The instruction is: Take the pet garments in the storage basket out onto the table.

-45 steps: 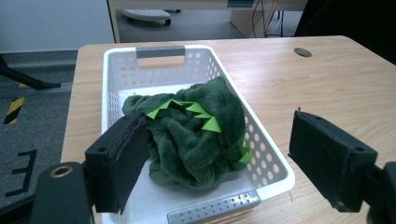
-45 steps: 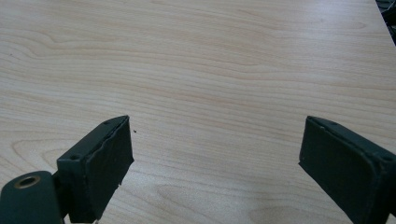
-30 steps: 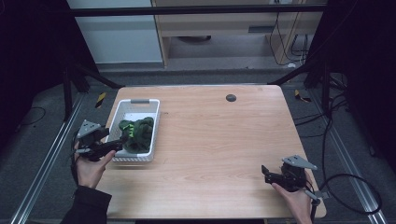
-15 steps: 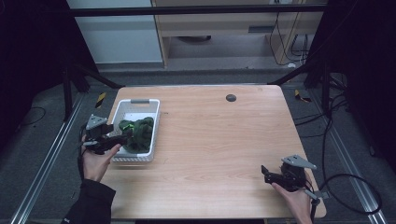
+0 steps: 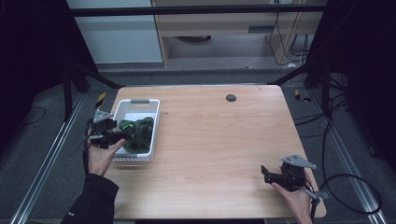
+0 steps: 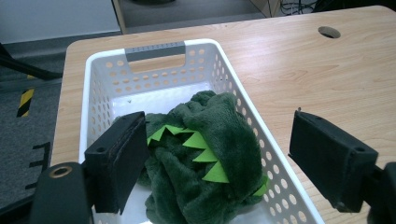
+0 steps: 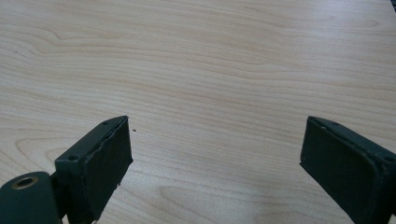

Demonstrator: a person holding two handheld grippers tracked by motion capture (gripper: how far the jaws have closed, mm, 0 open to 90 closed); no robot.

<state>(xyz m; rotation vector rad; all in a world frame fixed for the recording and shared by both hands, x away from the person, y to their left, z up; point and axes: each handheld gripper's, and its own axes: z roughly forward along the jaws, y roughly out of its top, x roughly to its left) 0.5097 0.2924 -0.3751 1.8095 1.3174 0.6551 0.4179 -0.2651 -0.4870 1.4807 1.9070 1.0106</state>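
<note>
A dark green plush toy [image 6: 205, 163] with bright green felt spikes lies in the near half of a white perforated basket [image 6: 105, 84], which sits at the table's left edge [image 5: 135, 105]. My left gripper [image 6: 219, 158] is open, its jaws wide either side of the toy, one inside the basket and one outside its right wall. In the high view that gripper [image 5: 122, 135] reaches over the basket's left rim towards the toy [image 5: 140, 130]. My right gripper [image 5: 267, 173] rests low near the table's front right corner, open; in its own view [image 7: 215, 158] bare wood lies between its jaws.
The light wood table [image 5: 219, 140] has a dark cable hole [image 5: 230, 97] near its far edge. The basket has a grey handle [image 6: 154, 49] at its far end. Cables trail on the floor to the right [image 5: 345, 186].
My left gripper has moved forward along the basket's left side and in over its rim, towards the toy. The right gripper has stayed in place.
</note>
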